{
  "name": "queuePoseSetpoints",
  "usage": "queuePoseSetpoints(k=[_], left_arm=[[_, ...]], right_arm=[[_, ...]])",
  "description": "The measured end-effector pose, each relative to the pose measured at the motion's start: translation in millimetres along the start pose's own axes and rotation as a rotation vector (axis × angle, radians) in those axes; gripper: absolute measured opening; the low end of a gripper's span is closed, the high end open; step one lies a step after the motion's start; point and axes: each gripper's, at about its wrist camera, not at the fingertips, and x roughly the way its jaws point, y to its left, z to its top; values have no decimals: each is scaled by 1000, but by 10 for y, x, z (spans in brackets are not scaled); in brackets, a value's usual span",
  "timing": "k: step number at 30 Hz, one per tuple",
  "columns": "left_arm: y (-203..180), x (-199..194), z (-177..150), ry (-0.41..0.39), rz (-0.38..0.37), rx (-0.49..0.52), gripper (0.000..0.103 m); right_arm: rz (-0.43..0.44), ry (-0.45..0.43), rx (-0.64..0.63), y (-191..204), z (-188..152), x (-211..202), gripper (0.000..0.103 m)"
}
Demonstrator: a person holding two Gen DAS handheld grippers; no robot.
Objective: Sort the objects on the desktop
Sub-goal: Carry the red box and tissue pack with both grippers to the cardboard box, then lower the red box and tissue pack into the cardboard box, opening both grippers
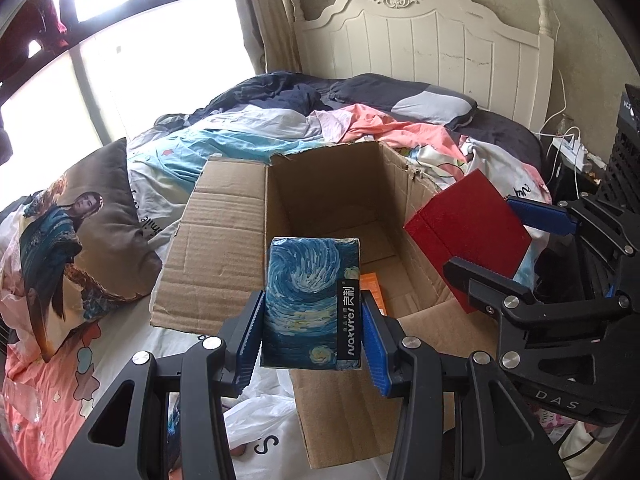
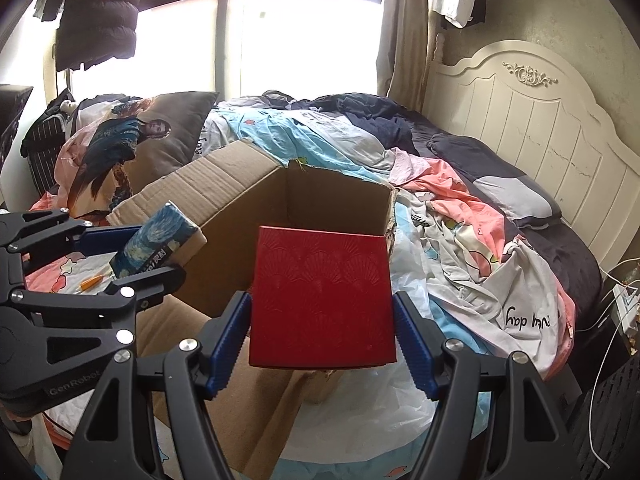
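My left gripper (image 1: 312,340) is shut on a blue swirl-painted box (image 1: 314,300), held over the near edge of an open cardboard carton (image 1: 332,200) on the bed. The right gripper (image 2: 322,336) is shut on a red box (image 2: 322,296), held at the carton's (image 2: 320,204) near right corner. From the left wrist view the red box (image 1: 468,232) and the right gripper (image 1: 504,248) hang at the carton's right side. In the right wrist view the blue box (image 2: 158,244) and the left gripper (image 2: 132,256) are at the left. An orange item (image 1: 374,286) lies on the carton floor.
The carton's flaps (image 1: 216,248) lie spread over rumpled bedding (image 1: 240,140). A printed pillow (image 1: 80,232) lies left, a white headboard (image 1: 424,44) behind. A power strip with cables (image 1: 568,148) is at the right, beside a dark mesh crate (image 1: 624,160). An orange pen (image 2: 92,282) rests on the sheet.
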Motion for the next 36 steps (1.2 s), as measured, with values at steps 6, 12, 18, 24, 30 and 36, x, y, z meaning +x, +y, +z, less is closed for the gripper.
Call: queuePoseSetpoints(k=[6,12,18,24,30,36], left_arm=[[-5,107,50,11,-22,-13,46],[-30,180,104,14,-23,-13,46],[-27,235,126,14,-31,-14,46],[-3,279,121,23,-32,-18,46],[-11,292,113,29,-27,-16,46],[-37,274,108,27,-32,-11,46]], right_arm=[[6,11,13,-56,-8,96,67],[4,5,11,-78,-4,131,67],[7,-6,21,-115,8,176,67],[2,-19,12,-94,2,183,67],[15,-11,4,-87,-2,218,67],[16,-12,16,-120,-21,198,67]])
